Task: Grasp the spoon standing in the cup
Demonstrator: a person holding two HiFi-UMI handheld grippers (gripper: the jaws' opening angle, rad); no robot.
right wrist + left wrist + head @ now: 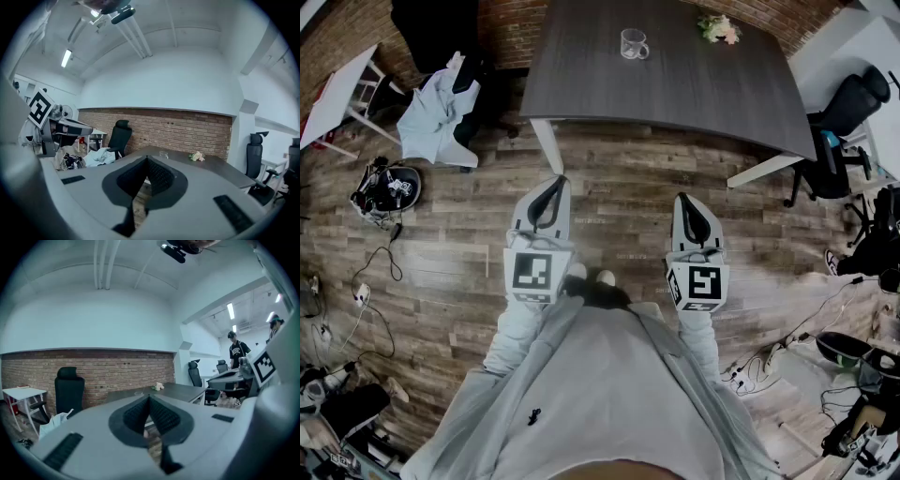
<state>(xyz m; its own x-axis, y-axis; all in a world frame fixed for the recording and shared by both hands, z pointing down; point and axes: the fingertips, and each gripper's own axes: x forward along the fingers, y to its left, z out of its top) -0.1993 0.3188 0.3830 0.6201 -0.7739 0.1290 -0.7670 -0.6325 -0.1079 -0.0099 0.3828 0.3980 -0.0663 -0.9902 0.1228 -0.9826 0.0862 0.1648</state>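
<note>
Now | left claw (553, 184), right claw (686, 202): both clenched, empty | cup (634, 44): far off on table (675, 94); spoon too small to see | risk: arriving with a clenched claw could knock the cup over.

- The person wears a light grey top (600, 394) with long sleeves (511, 336) in the same grey, and 1 small dark mark (532, 414) on its front.
- Dark trousers (595, 294) and 2 pale shoe toes (606, 277) show beyond the hem.
- The left tool (558, 182) and right tool (681, 198) have pale grey shells.
- Black ribbed pads (164, 416) taper to a point on each tool.
- Each tool carries 1 white cube (532, 273) printed with black square markers.
</note>
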